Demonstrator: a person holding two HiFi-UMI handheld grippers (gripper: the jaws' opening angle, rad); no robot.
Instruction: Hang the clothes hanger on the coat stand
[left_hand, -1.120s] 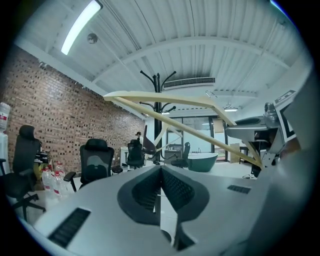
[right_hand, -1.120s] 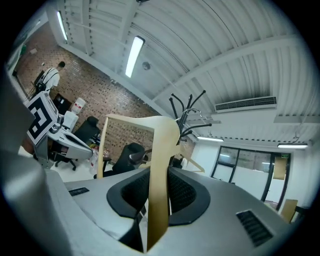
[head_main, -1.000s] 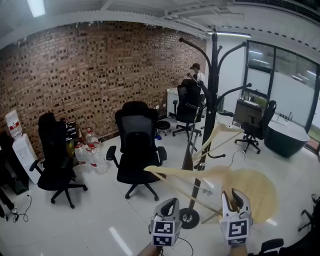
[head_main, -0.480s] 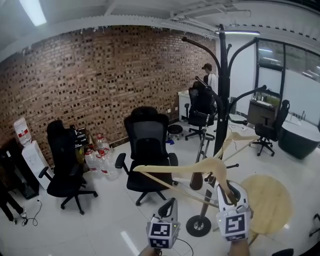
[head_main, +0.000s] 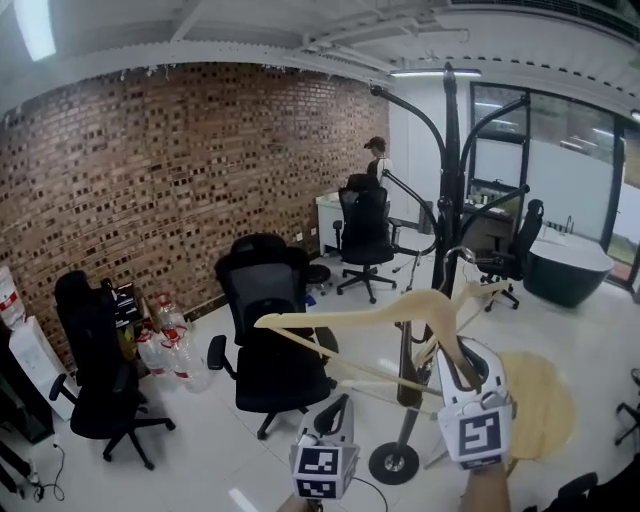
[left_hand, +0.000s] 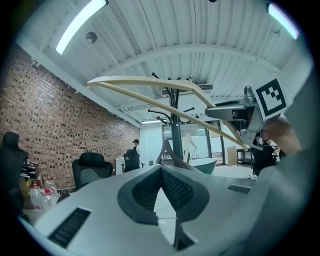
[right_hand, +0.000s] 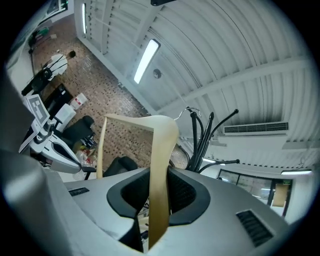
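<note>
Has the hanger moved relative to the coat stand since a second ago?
Yes. The clothes hanger, held in the right gripper, has risen up the coat stand pole, away from its base.

A brick wall (head_main: 180, 170) fills the upper left. Before it, a black chair (head_main: 265, 330) stands at centre and a second chair (head_main: 95, 370) at lower left, with water bottles (head_main: 165, 345) between them. A person (head_main: 376, 155) stands at the back, and a round wooden table (head_main: 545, 400) sits at lower right.
</note>
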